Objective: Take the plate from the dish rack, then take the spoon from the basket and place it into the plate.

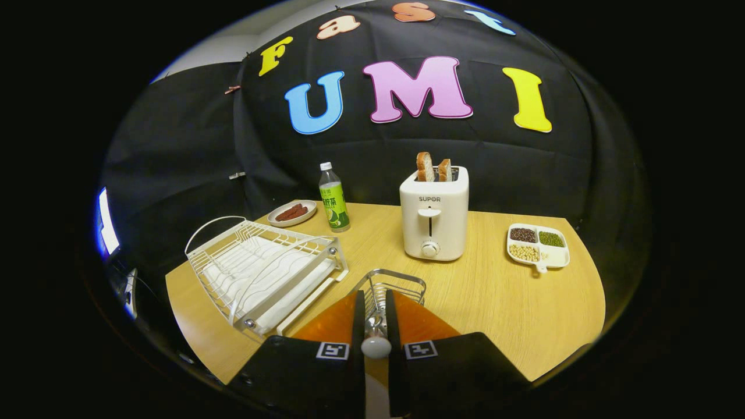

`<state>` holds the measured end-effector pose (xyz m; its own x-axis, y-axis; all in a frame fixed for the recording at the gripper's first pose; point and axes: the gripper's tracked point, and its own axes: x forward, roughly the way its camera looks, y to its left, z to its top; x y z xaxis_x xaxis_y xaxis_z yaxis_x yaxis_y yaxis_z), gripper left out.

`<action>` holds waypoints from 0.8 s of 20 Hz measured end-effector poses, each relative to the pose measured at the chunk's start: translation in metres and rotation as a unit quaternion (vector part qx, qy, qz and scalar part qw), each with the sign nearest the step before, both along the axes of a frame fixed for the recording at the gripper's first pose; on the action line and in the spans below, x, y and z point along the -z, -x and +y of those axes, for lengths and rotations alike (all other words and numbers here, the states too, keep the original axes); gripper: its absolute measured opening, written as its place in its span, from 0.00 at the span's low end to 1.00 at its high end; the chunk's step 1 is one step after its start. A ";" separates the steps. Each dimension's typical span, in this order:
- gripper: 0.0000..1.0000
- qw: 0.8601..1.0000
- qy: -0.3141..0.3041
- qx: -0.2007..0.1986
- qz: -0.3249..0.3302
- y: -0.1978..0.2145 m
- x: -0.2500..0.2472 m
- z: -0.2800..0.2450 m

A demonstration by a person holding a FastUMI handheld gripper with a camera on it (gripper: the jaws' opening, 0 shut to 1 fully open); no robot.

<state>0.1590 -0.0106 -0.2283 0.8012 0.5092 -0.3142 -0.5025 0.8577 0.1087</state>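
Observation:
My gripper [375,337] stands over the table's near edge, its two fingers drawn close together. Between them sits a spoon [375,347]: a rounded white end pressed by both fingers and a shiny metal part just ahead of it. The fingers are shut on the spoon. Directly beyond the fingertips stands a small wire basket [401,281], partly hidden by the fingers. To the left of the fingers lies the white wire dish rack [265,267] with a white drip tray under its bars.
A white toaster [433,218] with two bread slices stands beyond the basket. A green-labelled bottle [333,199] and a small plate of sausages [293,213] are behind the rack. A divided dish of beans [537,247] sits at the right. Bare wooden table [495,314] lies right of the fingers.

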 end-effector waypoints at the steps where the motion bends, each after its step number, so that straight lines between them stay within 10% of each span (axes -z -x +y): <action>1: 0.20 1.000 0.000 -0.003 -0.006 0.001 -0.006 0.000; 16: 0.20 0.994 -0.082 -0.056 0.034 0.068 -0.089 -0.016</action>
<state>0.0906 -0.0263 -0.1391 0.7168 0.6425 -0.2708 -0.5802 0.7651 0.2795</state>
